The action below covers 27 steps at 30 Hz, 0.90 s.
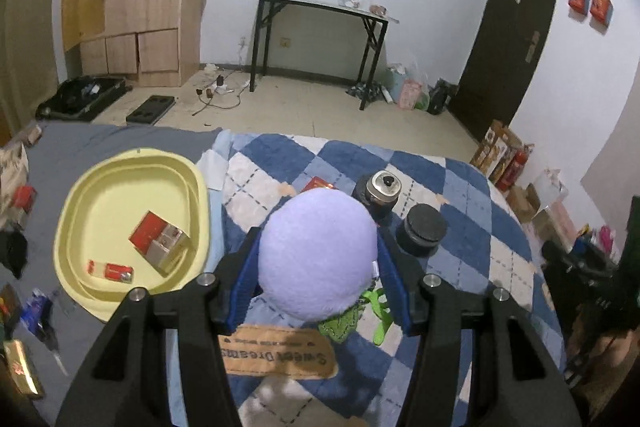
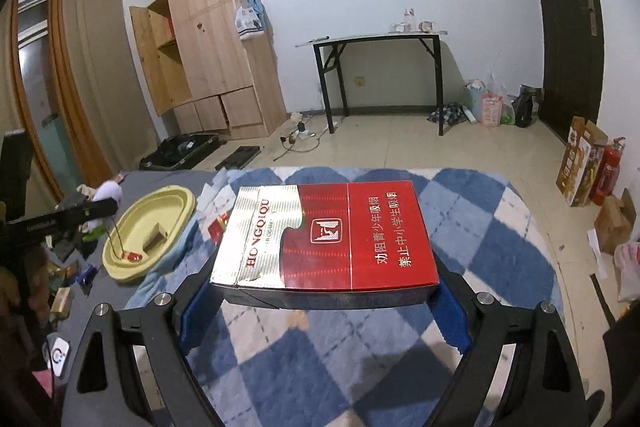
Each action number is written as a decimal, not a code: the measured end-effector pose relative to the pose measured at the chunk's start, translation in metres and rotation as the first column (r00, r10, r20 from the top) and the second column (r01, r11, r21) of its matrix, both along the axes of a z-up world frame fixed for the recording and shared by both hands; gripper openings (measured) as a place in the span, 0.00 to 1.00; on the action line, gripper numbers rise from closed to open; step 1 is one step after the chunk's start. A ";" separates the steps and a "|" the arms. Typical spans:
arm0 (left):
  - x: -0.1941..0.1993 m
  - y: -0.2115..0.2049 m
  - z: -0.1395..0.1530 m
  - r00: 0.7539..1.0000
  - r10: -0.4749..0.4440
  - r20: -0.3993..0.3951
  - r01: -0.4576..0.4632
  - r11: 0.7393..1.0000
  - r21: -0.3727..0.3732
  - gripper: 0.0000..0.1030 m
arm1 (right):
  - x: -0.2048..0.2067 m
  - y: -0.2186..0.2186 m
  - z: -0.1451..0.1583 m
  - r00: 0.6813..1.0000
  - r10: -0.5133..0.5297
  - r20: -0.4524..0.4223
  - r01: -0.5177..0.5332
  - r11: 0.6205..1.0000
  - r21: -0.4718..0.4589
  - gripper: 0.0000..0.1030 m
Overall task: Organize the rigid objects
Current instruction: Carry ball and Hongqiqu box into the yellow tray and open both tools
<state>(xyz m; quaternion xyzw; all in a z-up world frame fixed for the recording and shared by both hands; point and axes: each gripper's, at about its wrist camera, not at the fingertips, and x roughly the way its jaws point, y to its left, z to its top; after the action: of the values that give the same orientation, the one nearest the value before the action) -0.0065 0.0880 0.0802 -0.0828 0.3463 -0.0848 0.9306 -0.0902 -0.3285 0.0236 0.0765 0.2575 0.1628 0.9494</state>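
While the left gripper (image 1: 318,263) is clamped on a lilac plush ball (image 1: 318,253), its blue pads (image 1: 244,285) pressing on the toy's two sides, the ball hangs above a blue and white checked rug (image 1: 472,251) spread over a bed. Green fabric trimmings (image 1: 344,319) show just under the ball. A tan label (image 1: 276,351) reading "Sweet Dreams" lies on the rug below the gripper.

Left of the rug sits a pale yellow tray (image 1: 92,179) on the grey bedsheet (image 1: 80,143). Inside the tray lie a red and silver cigarette box (image 1: 160,241) and, nearer its front rim, a small red pack (image 1: 110,270). On the rug beyond the ball stand a dark jar with a silver lid (image 1: 380,193) and, just beside it to the right, a black round container (image 1: 422,229). A red corner of another pack (image 1: 318,183) peeks out behind the ball.

In the right wrist view, the right gripper (image 2: 324,285) is closed on a large red and silver cigarette carton (image 2: 324,239), held flat by its two ends above the rug (image 2: 500,227). The tray (image 2: 160,199) appears to the left of the rug, with the left gripper (image 2: 86,209) and its plush toy beside the tray's far left edge.
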 end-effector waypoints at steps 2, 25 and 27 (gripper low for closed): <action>0.006 0.002 -0.007 1.000 0.004 -0.013 -0.004 1.000 -0.007 0.55 | 0.006 0.004 -0.001 1.000 0.010 -0.007 -0.010 1.000 -0.012 0.87; 0.018 0.010 -0.007 1.000 0.024 -0.020 -0.024 1.000 -0.001 0.55 | 0.043 0.020 -0.011 0.997 0.069 -0.030 -0.070 0.997 -0.035 0.87; 0.019 0.009 -0.006 1.000 0.021 -0.019 -0.021 1.000 0.003 0.55 | 0.044 0.021 -0.012 0.997 0.068 -0.031 -0.070 0.997 -0.043 0.87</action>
<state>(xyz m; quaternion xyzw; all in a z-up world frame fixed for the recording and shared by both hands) 0.0128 0.0969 0.0741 -0.0861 0.3543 -0.0738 0.9282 -0.0462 -0.3072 0.0112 0.0489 0.2776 0.1886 0.9407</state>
